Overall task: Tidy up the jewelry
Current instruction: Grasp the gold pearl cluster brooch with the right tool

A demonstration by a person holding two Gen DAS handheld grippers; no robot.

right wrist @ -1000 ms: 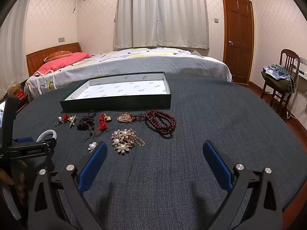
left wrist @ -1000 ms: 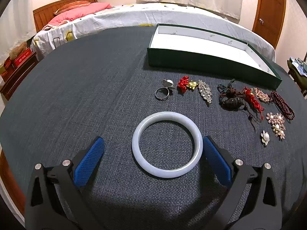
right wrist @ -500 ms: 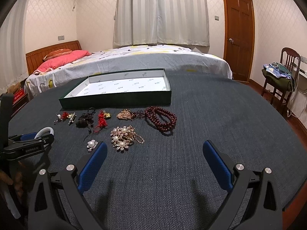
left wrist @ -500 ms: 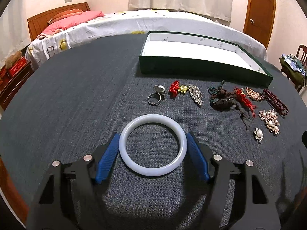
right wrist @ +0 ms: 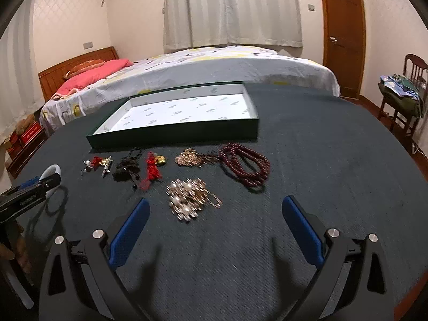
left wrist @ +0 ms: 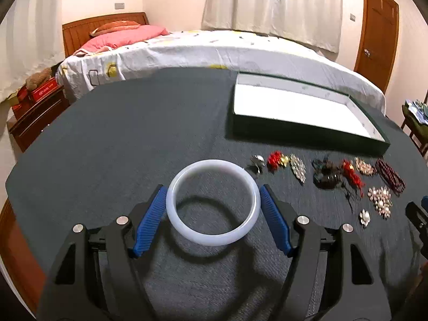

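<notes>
Left wrist: L tool (left wrist: 213,203) angled down, clamps bangle (left wrist: 213,202) above table.

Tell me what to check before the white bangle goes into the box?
1. Left fingers press both sides of the bangle: ok.
2. Bangle lifted off the table, its shadow lying beneath it: ok.
3. Green box open with a bare white floor: ok.
4. Other jewelry, like the red beads, lies between bangle and box, so carry it high: not ok.
5. Right gripper open, holding nothing: ok.
6. Grip firm enough: cannot tell.
</notes>
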